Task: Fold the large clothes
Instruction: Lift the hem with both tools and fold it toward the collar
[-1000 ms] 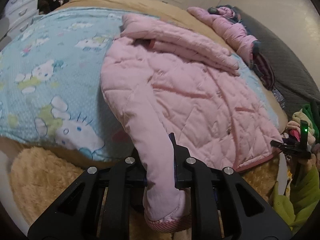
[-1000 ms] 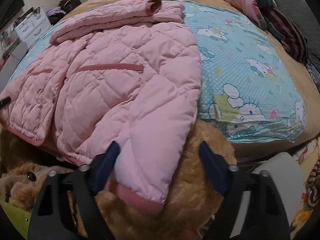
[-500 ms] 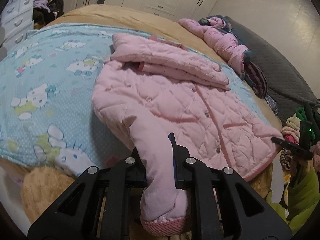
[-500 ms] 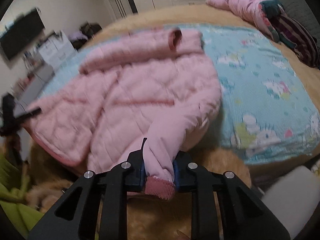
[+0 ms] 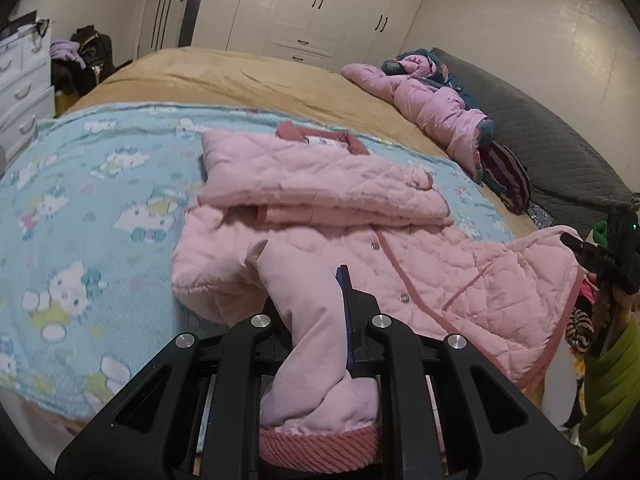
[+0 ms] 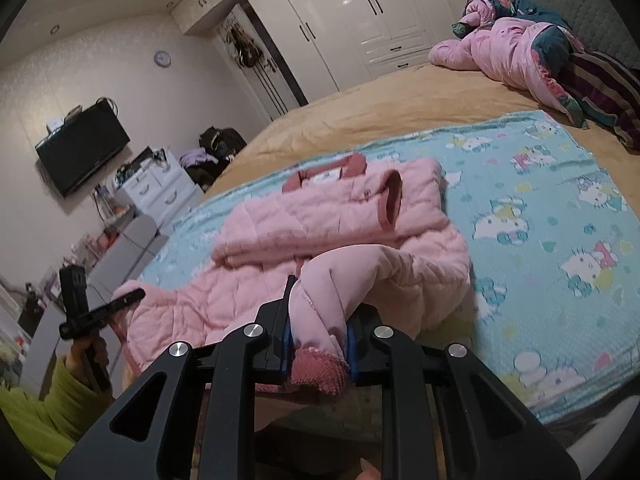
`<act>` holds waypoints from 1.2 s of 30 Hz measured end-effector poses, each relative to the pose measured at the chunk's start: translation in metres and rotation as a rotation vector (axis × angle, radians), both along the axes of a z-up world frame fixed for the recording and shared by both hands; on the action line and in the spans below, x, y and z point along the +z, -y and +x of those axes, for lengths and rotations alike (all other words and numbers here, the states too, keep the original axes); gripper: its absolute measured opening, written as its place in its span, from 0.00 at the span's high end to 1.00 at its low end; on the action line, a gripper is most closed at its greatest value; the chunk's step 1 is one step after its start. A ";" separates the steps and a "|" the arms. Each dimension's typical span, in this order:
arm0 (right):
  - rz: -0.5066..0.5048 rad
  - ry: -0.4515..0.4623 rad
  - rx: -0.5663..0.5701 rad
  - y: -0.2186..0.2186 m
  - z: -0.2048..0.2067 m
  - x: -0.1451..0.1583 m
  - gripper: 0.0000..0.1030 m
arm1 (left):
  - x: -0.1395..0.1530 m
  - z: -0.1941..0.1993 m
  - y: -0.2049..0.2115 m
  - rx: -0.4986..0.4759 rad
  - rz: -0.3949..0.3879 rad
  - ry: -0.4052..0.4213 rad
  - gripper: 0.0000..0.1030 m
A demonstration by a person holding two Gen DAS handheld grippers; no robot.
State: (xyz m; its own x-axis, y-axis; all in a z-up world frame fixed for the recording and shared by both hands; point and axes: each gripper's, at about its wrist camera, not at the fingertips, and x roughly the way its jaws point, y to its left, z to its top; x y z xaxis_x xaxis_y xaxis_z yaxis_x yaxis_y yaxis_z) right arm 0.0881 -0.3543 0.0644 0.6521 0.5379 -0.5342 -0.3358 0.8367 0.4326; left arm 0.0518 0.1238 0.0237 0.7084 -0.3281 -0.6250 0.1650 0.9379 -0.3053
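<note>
A pink quilted jacket (image 5: 320,208) lies on a blue cartoon-print blanket (image 5: 80,200) on the bed, its upper part folded over with one sleeve across it. My left gripper (image 5: 316,320) is shut on a sleeve (image 5: 312,320) of the jacket, the ribbed cuff (image 5: 320,448) hanging below the jaws. My right gripper (image 6: 316,320) is shut on a part of the jacket (image 6: 340,216) with a ribbed edge (image 6: 320,372), lifted above the blanket (image 6: 560,240). Each gripper shows small in the other's view, at the jacket's hem.
A second pink coat (image 5: 424,96) and striped clothes (image 5: 504,176) lie at the far right of the tan bedspread (image 5: 240,80). White wardrobes (image 5: 312,8) stand behind. A white dresser (image 6: 156,188) and a wall TV (image 6: 80,148) stand left of the bed.
Both grippers have risen and pulled back, lifting the jacket's parts off the bed edge. The right gripper, open a second ago, has shut on the jacket.
</note>
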 end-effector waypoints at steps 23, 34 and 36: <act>0.172 0.025 -0.148 0.028 0.091 0.047 0.82 | 0.062 0.080 -0.028 0.097 -0.001 0.107 0.92; 0.187 0.091 -0.217 0.032 0.136 0.074 0.82 | 0.095 0.130 -0.040 0.154 0.061 0.137 0.91; 0.183 0.090 -0.224 0.032 0.145 0.074 0.82 | 0.095 0.140 -0.045 0.158 0.055 0.128 0.91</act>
